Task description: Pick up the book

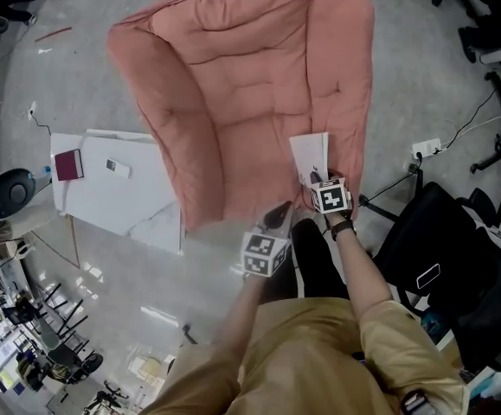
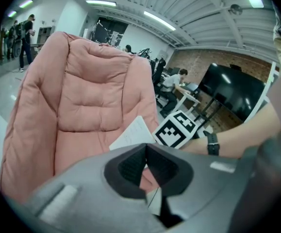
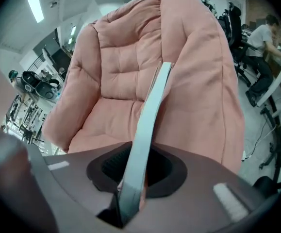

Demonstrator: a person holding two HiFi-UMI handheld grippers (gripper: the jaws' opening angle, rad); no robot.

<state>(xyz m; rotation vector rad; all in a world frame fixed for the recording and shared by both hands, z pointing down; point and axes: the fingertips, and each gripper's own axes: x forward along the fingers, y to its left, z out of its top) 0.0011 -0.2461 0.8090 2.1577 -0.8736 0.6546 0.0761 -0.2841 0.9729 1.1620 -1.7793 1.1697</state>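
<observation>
A thin white book (image 1: 309, 156) stands on edge against the right arm of a large pink padded armchair (image 1: 233, 85). My right gripper (image 1: 315, 178) is shut on the book's near end. In the right gripper view the book (image 3: 152, 115) runs edge-on out from between the jaws of that gripper (image 3: 136, 164), up over the pink seat (image 3: 116, 67). My left gripper (image 1: 278, 214) hovers at the seat's front edge, just left of the right one, shut on nothing. In its own view the left gripper (image 2: 145, 147) faces the book (image 2: 133, 134) and the right gripper's marker cube (image 2: 178, 129).
A low white table (image 1: 138, 201) stands left of the armchair, with a dark red notebook (image 1: 67, 164) and a small white object (image 1: 118, 168) on it. A black office chair (image 1: 432, 249) is at the right, a power strip (image 1: 426, 148) on the floor. A person sits at a desk (image 2: 172, 81) far behind.
</observation>
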